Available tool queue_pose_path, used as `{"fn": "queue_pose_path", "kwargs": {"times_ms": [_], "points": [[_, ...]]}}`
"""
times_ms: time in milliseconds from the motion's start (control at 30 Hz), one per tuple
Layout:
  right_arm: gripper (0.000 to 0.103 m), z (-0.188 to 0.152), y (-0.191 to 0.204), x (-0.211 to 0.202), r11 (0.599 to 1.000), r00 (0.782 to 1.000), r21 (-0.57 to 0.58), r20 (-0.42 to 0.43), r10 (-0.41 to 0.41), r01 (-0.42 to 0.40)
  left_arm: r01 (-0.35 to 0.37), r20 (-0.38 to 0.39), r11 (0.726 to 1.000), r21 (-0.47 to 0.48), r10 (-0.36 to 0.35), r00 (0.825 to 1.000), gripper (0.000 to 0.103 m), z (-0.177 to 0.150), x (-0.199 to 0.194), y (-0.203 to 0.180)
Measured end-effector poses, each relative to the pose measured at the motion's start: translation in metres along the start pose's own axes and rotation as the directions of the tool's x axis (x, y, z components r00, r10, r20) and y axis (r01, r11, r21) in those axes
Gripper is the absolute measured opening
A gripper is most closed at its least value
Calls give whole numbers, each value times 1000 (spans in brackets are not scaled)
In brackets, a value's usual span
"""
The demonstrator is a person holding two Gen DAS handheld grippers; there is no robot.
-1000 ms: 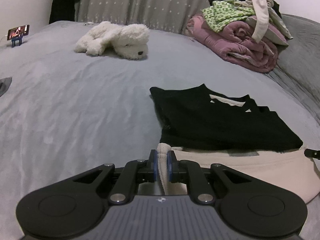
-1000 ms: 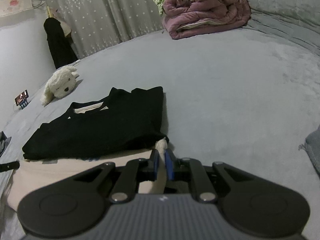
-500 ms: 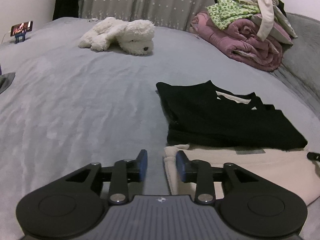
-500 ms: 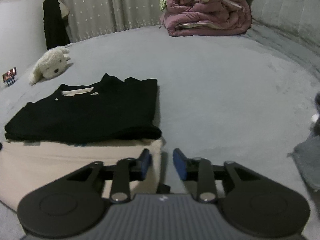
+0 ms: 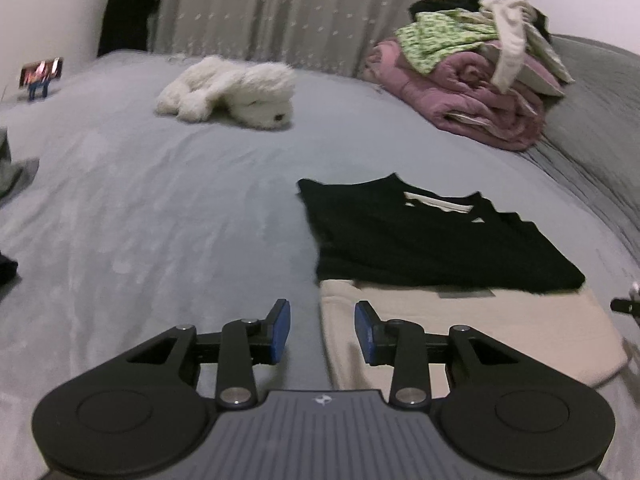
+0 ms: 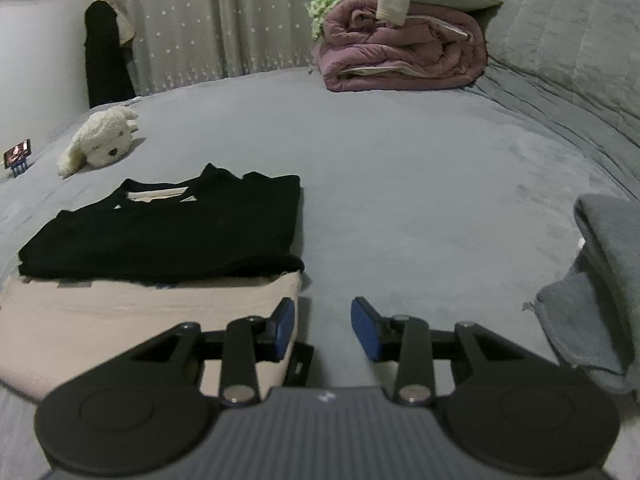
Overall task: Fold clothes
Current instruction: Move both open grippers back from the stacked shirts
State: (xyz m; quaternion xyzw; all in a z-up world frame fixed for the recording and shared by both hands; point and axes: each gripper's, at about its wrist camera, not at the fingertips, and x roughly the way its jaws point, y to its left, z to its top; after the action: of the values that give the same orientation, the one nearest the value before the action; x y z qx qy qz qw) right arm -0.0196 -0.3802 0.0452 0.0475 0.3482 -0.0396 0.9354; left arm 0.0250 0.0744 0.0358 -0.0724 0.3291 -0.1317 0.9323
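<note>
Folded black shirt [image 5: 424,248] lies crosswise on beige garment [image 5: 460,332], collar pointing away.

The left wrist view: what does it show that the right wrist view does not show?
Only the left wrist view shows the left gripper, open, and a dark cloth at its left edge. Only the right wrist view shows the right gripper, jaws opening with nothing between, and grey fabric. Both show the black garment, beige garment and plush toy.

Dim, soft-focus fisheye views, edges bowed and dark.
</note>
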Motion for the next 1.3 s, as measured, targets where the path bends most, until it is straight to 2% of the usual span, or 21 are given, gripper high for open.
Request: {"fn": "queue_pose_path", "kwargs": {"times_ms": [33, 100, 133, 333, 467, 667, 900, 1100, 1300], "points": [[32, -2, 2, -3, 1000, 1000, -10, 5, 7, -7, 9, 8, 1000, 4, -9, 1000, 34, -1, -3, -3], [21, -6, 9, -11, 998, 999, -39, 11, 45, -45, 27, 16, 1000, 9, -27, 1000, 34, -4, -8, -11], [20, -8, 13, -14, 997, 998, -54, 13, 64, -63, 36, 18, 999, 14, -36, 999, 34, -6, -10, -15], [20, -24, 46, -28, 973, 983, -143, -9, 184, -183, 54, -1, 997, 48, -54, 999, 34, -24, -8, -40], [20, -36, 70, -29, 954, 979, -226, -19, 201, -200, 54, -8, 997, 58, -54, 999, 34, -34, -6, -52], [20, -38, 101, -33, 937, 965, -236, -20, 260, -257, 60, -4, 992, 110, -60, 998, 34, -41, -5, -82], [21, -36, 129, -22, 932, 957, -221, -38, 287, -288, 44, -17, 983, 178, -41, 999, 34, -50, 6, -109], [21, -43, 138, -8, 927, 957, -239, -111, 269, -289, 38, -21, 979, 200, -34, 999, 36, -60, 9, -107], [21, -54, 133, -10, 917, 953, -260, -119, 279, -301, 34, -18, 980, 197, -31, 999, 36, -63, 7, -102]]}}
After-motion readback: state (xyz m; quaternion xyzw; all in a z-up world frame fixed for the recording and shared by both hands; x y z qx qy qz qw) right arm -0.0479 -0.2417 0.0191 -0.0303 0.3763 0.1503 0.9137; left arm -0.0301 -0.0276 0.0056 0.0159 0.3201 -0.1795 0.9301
